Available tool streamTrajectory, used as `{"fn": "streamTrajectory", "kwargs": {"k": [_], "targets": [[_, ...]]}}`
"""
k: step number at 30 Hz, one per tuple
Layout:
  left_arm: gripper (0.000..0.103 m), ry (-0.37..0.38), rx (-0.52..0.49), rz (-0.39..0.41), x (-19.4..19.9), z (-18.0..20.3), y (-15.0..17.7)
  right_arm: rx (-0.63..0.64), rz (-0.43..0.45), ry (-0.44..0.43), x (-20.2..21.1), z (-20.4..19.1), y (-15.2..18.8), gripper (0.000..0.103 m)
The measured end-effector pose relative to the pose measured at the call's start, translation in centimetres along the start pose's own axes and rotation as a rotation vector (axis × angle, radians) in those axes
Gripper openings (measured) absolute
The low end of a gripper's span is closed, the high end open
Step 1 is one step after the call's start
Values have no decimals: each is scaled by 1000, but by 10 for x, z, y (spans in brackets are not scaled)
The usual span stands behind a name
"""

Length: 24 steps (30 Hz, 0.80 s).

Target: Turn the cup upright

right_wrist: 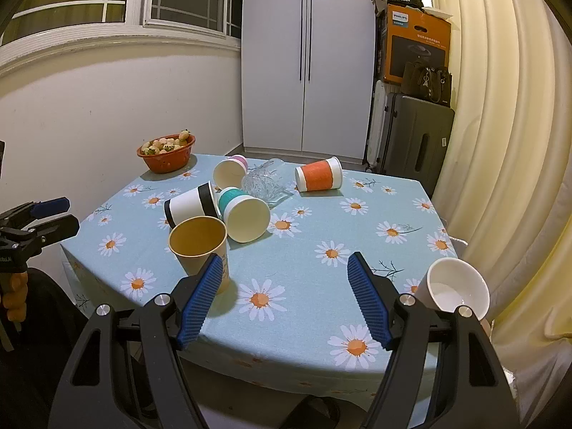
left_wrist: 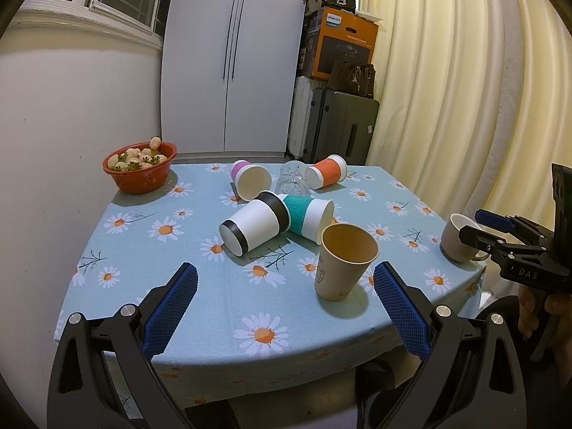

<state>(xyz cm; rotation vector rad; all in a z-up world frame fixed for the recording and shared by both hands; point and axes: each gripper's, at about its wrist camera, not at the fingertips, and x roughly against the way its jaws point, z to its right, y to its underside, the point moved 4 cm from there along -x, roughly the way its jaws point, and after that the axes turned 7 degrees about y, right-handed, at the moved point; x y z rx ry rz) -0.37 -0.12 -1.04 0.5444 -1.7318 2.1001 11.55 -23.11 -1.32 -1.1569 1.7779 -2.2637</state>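
Observation:
A brown paper cup (left_wrist: 343, 262) stands upright near the table's front; it also shows in the right wrist view (right_wrist: 200, 246). Behind it several cups lie on their sides: a black-banded white cup (left_wrist: 254, 227) (right_wrist: 191, 205), a teal one (left_wrist: 309, 216) (right_wrist: 241, 211), a pink one (left_wrist: 250, 180) (right_wrist: 230, 171), an orange one (left_wrist: 327, 171) (right_wrist: 318, 174) and a clear glass (left_wrist: 293, 178) (right_wrist: 264, 182). My left gripper (left_wrist: 286, 286) is open and empty, just in front of the brown cup. My right gripper (right_wrist: 284, 275) is open and empty over the table's front.
A white mug (left_wrist: 459, 237) (right_wrist: 454, 289) stands at the table's right edge. A red bowl of strawberries (left_wrist: 141, 166) (right_wrist: 166, 152) sits at the far left corner. Wall on the left, curtain on the right, cabinet and suitcases (left_wrist: 336, 125) behind.

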Motion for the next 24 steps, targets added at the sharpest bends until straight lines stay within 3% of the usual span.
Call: {"fn": "streamTrajectory", "kwargs": {"k": [24], "targets": [[96,7,-2,-2,-1,3,0,-3,-2,-4,0,-2,1,72]]}}
